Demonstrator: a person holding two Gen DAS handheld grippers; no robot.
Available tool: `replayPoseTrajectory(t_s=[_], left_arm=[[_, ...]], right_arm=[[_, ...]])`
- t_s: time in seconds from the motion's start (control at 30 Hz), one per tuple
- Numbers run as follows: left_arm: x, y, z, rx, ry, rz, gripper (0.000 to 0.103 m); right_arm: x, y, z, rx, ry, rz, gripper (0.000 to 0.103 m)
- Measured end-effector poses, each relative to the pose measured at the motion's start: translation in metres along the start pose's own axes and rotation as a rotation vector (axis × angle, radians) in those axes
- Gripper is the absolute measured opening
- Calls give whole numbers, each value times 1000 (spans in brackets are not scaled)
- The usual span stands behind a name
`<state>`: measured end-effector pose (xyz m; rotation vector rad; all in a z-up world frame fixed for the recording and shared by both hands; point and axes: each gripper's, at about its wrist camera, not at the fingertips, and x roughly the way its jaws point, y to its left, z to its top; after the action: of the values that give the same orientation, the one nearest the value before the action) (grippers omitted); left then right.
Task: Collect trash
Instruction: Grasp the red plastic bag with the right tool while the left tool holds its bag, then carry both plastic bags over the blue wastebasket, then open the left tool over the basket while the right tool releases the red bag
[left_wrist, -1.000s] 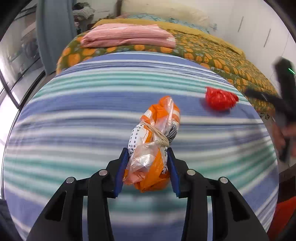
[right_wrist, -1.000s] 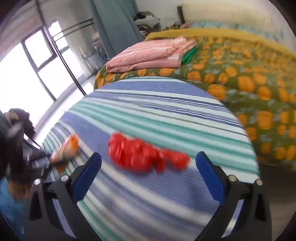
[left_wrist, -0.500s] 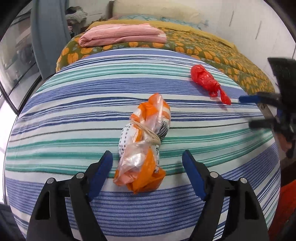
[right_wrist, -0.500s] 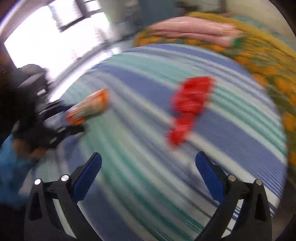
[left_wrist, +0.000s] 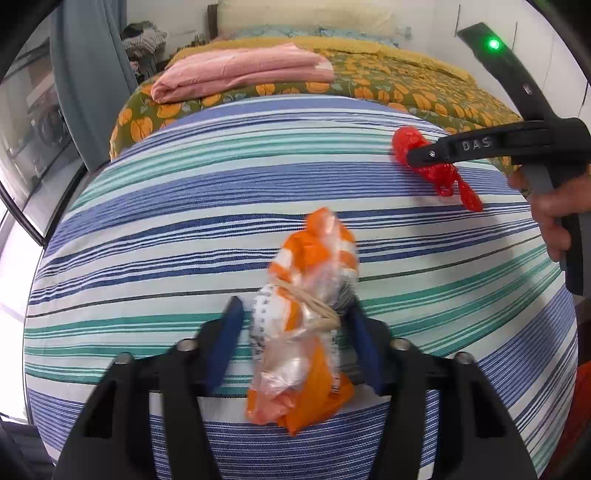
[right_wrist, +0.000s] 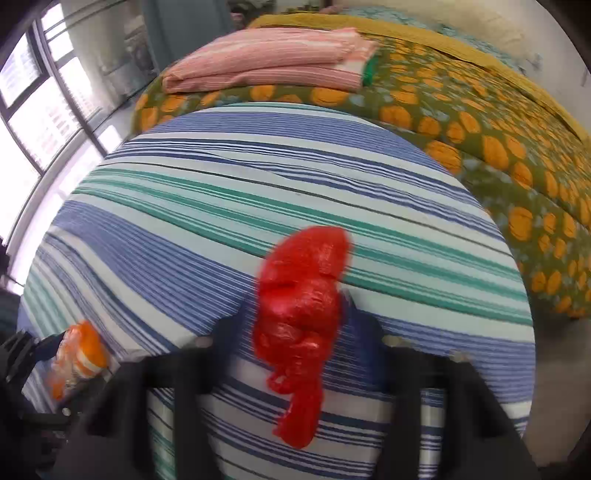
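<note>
An orange and clear plastic bag bundle (left_wrist: 306, 325), tied with a rubber band, lies on the striped cloth (left_wrist: 184, 206). My left gripper (left_wrist: 295, 336) has its jaws close on both sides of it, the left pad a small gap away. A red plastic bag (right_wrist: 299, 314) lies on the same cloth; my right gripper (right_wrist: 295, 332) straddles it with jaws closing, blurred. In the left wrist view the red bag (left_wrist: 439, 173) sits at the right under the right gripper (left_wrist: 421, 157). The orange bundle (right_wrist: 77, 354) shows at the lower left of the right wrist view.
The striped cloth covers a round-looking surface beside a bed with an orange-patterned cover (left_wrist: 406, 92). A folded pink blanket (left_wrist: 240, 70) lies on the bed. A grey curtain (left_wrist: 88, 74) and windows (right_wrist: 44, 110) are at the left.
Both grippers were open half a second ago. Both have moved onto their bags and their jaws have narrowed around them. The right gripper swung back over the red bag.
</note>
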<state>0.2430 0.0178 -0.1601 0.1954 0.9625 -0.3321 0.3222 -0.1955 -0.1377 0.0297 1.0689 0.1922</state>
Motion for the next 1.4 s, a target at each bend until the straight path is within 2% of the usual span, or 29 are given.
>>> replayPoseTrajectory(t_s=[0.1,0.23,0.4,0.53,0.6,0.63,0.7,0.77,0.83,0.93,1.07,1.17,1.27,1.3,1.37,1.4], left_arm=[[-8,-1,-4,-17,-20,-13,46],[-24,-13,-11,-26,-48,-52,46],[-53,-56,-26,-6,-68,-159,46],[-80,-113,-44,58,-86,-259,46],[-92,-145,-51,93,-88,-314,46],[-97,-166,-53,115,-87,-349,46],[-103,-204,-54,149,-74,-417,46],[-104,-252,-53,186,-49,-494,46],[-101,-292,-51,219,-30,-528,46],[-80,-358,-50,251,13,-562,46],[-25,-433,-54,271,104,-547,46],[30,-470,-58,266,167,-515,46],[64,-488,-61,268,170,-505,48],[77,-494,-60,271,173,-499,50],[91,-498,-63,281,179,-460,63],[95,-497,-64,282,172,-421,69]], right_arm=[[-23,-14,-15,29,-56,39,43],[-57,-27,-42,21,-79,110,43],[-112,-57,-121,61,-74,212,43],[-150,-111,-205,206,-71,258,43],[-162,-146,-245,313,-71,240,43],[-167,-172,-271,375,-72,194,44],[-168,-207,-300,439,-63,101,44],[-167,-234,-320,479,-62,29,44],[-165,-257,-334,504,-72,-24,44],[-155,-291,-349,541,-85,-71,44],[-131,-332,-369,607,-70,-92,44],[-120,-358,-393,670,-80,-71,44],[-101,-382,-402,753,-101,-26,47],[-96,-385,-404,771,-97,-13,50],[-87,-397,-415,851,-88,8,82],[-86,-400,-421,891,-94,6,86]])
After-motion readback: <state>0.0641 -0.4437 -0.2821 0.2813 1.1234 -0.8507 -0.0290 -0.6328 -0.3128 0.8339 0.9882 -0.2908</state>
